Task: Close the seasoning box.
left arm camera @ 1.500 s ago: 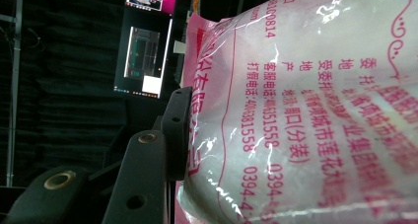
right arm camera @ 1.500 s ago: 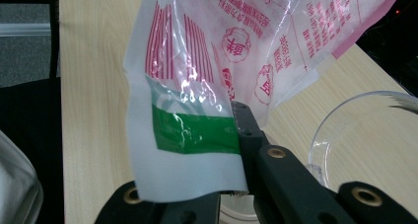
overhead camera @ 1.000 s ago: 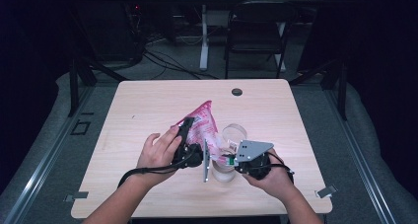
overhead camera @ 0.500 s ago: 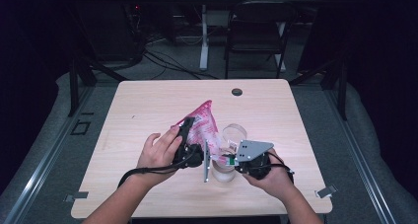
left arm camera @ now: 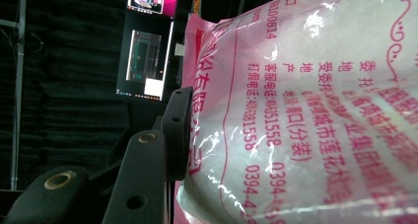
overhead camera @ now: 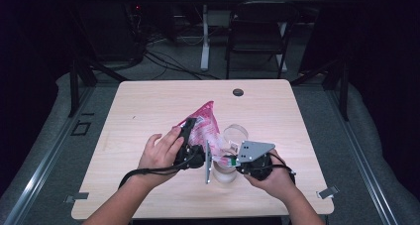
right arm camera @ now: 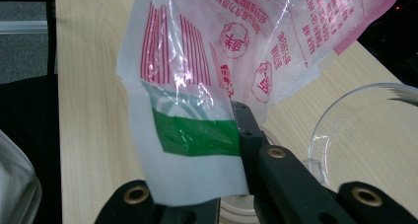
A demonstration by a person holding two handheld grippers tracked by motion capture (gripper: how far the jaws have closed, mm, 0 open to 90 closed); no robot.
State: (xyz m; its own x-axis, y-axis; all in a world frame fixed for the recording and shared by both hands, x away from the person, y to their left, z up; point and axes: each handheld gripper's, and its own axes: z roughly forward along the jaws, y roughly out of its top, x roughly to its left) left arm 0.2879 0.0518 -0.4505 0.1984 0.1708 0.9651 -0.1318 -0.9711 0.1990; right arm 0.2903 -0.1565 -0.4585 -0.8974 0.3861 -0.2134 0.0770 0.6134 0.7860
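Change: nothing has moved since the earlier frames — both hands and the bag sit as they were.
Bag (overhead camera: 202, 128): pink and white printed plastic, held up over the middle of the table (overhead camera: 148, 101), tilted, between the two grippers.
Left gripper (overhead camera: 190, 145): jaws clamped on the bag's full body; its own view shows one black jaw pressed into the bag (left arm camera: 305, 110).
Right gripper (overhead camera: 233, 160): jaws closed together on the bag's flat white-and-green corner (right arm camera: 192, 135) — the film is pinched between them.
Cup (overhead camera: 234, 134): clear, on the table just beside the bag's lower end, its rim also in the right gripper view (right arm camera: 355, 110).
Second clear container (overhead camera: 224, 174): under the right gripper.
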